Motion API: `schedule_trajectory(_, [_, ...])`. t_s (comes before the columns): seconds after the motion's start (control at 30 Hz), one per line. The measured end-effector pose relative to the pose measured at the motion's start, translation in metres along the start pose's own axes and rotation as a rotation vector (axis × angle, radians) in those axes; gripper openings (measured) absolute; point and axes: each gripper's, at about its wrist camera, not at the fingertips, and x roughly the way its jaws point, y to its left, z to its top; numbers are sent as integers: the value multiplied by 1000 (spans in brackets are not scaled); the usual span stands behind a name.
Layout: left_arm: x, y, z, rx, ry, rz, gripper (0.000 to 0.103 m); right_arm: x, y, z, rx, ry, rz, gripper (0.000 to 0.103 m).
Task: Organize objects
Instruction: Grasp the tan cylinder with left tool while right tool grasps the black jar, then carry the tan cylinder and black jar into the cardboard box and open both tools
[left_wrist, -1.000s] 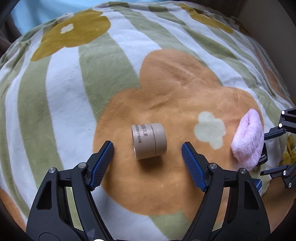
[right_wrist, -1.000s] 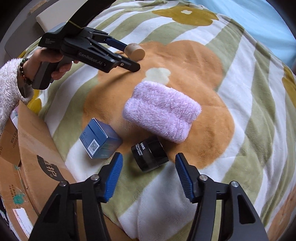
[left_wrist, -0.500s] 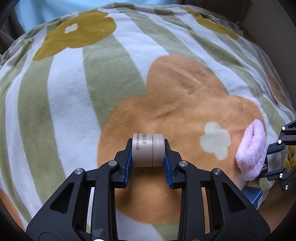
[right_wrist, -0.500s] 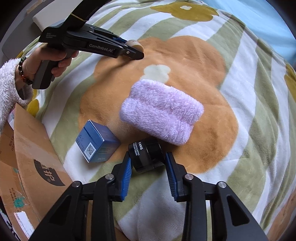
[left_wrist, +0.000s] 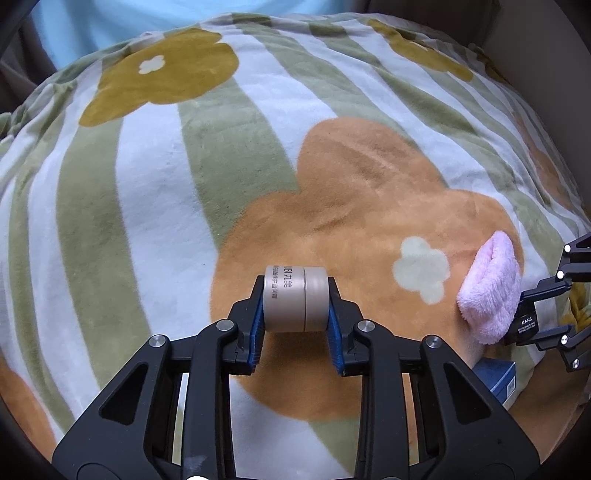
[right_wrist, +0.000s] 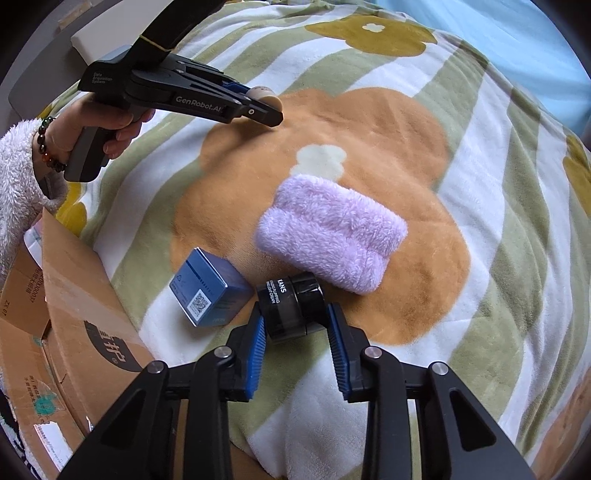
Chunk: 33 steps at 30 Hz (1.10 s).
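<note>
My left gripper (left_wrist: 295, 317) is shut on a beige cream jar (left_wrist: 295, 298) lying on its side, held just above the flowered blanket (left_wrist: 147, 177). It also shows in the right wrist view (right_wrist: 258, 110), with the beige jar (right_wrist: 266, 96) at its tips. My right gripper (right_wrist: 297, 332) is shut on a black cream jar (right_wrist: 291, 304), which lies on its side on the blanket next to a folded pink towel (right_wrist: 332, 230) and a blue box (right_wrist: 205, 286). The black jar (left_wrist: 524, 325), towel (left_wrist: 491, 288) and box (left_wrist: 496, 376) show at the right edge of the left wrist view.
An open cardboard box (right_wrist: 62, 332) stands at the blanket's left edge in the right wrist view. A pale blue sheet (left_wrist: 129, 26) lies beyond the blanket. A white flat object (right_wrist: 110, 29) sits at the far left.
Both grippers have closed: the left on the beige jar, the right on the black jar. The left gripper has lifted its jar slightly; the right has moved forward onto its jar.
</note>
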Motion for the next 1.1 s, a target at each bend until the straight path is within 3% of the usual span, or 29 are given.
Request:
schedule_trajectory(0.23, [-33, -3, -3, 23, -22, 23, 26, -17, 9, -3, 10, -27, -7, 30])
schedule_trajectory(0.6, [-135, -39, -21, 24, -115, 52, 26, -101, 35, -3, 77, -143, -45, 30])
schedule_trajectory(0.9, [-217, -82, -77, 7, -150, 78, 26, -169, 80, -30, 184, -245, -74, 30])
schedule_trajectory(1.1, [-250, -107, -124, -49, -162, 62, 26, -181, 113, -56, 192, -271, -69, 30])
